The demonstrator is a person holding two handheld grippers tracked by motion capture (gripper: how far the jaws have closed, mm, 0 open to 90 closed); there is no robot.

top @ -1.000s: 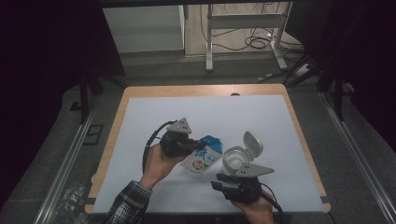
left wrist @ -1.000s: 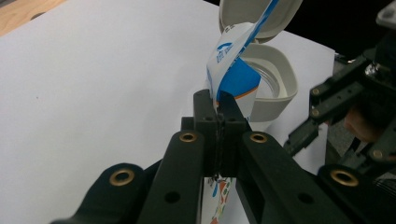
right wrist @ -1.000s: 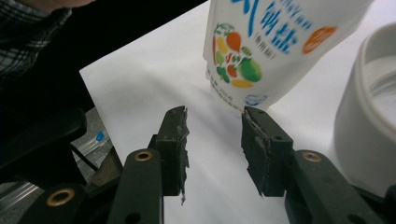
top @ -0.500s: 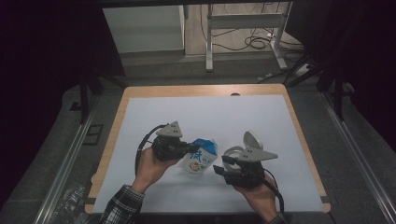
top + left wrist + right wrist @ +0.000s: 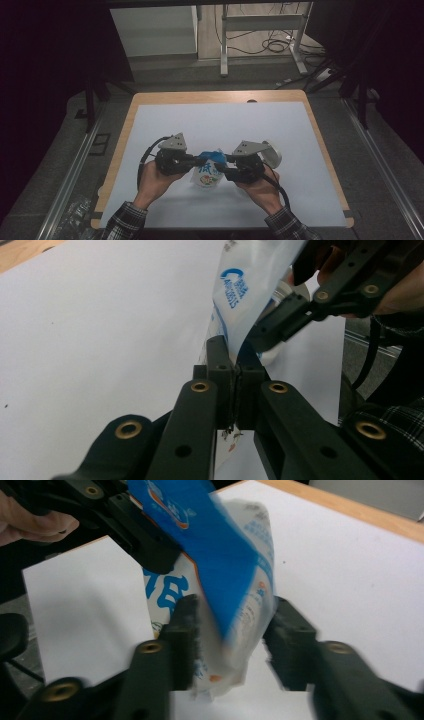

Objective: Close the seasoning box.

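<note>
A blue-and-white plastic pouch (image 5: pixel 207 176) hangs just above the white mat (image 5: pixel 225 125), between my two grippers. My left gripper (image 5: pixel 199 160) is shut on the pouch's upper edge; in the left gripper view its jaws (image 5: pixel 234 354) meet on the thin film of the pouch (image 5: pixel 245 295). My right gripper (image 5: pixel 223 166) comes in from the right. Its jaws have just been closing, and in the right gripper view (image 5: pixel 232 625) the pads touch both sides of the pouch's body (image 5: pixel 235 570). The left gripper (image 5: pixel 150 550) shows there too, pinching the pouch's top.
A white round container (image 5: pixel 272 154) stands on the mat just behind my right gripper. The mat covers a wooden table (image 5: pixel 215 96). Metal rails run along both sides of the table, and a desk frame with cables stands on the floor beyond.
My right gripper has risen from the front edge and moved left onto the pouch. My left gripper has lifted the pouch upright. The white container's raised lid is now hidden behind the right gripper.
</note>
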